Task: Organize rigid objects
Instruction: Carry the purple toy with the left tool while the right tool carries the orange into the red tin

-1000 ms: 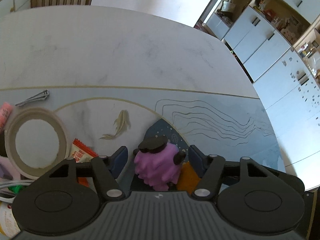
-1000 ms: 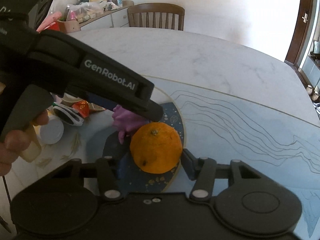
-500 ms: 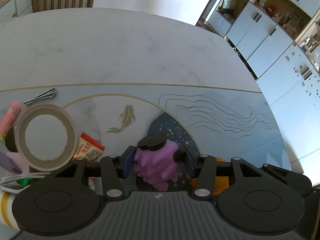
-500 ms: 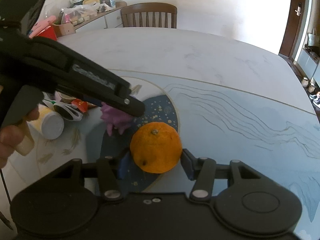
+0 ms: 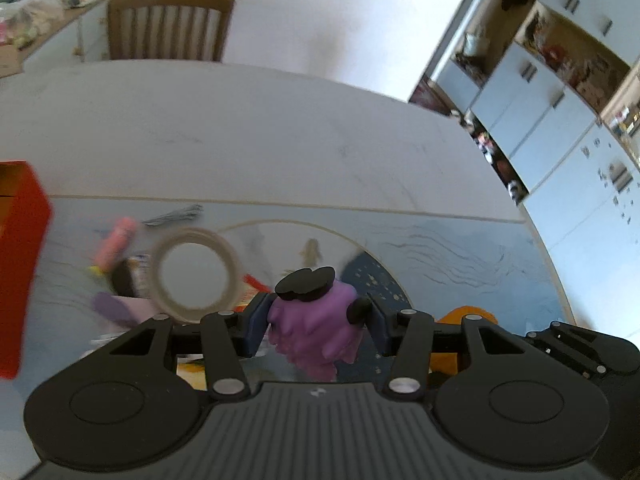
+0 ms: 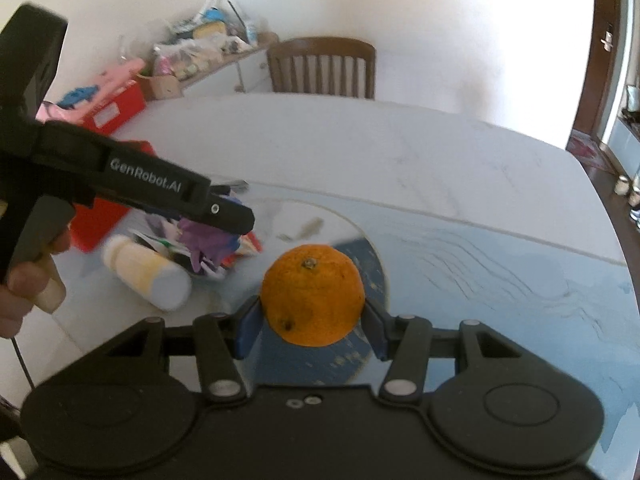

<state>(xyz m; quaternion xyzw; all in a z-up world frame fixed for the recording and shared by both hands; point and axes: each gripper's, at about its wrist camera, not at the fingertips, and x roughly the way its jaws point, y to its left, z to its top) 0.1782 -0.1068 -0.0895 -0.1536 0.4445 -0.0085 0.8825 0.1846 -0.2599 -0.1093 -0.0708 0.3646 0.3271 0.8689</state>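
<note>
A wooden chair (image 6: 322,66) stands behind the marble table (image 6: 360,148), white cabinets (image 5: 560,120) nearby.

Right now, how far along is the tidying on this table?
Early. Nothing looks put away yet. In hand: the left claw grips the purple toy, the right claw the orange. Left: tape roll, pink tube, white bottle beside the red box.

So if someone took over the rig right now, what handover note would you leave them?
Left gripper: shut on the purple toy, lifted off the table.
Right gripper: shut on the orange, also lifted.
Still on the table: tape roll, pink tube, white bottle, snack packets, beside the red box.
Done: both items picked. Left: place them, then sort the rest.
</note>
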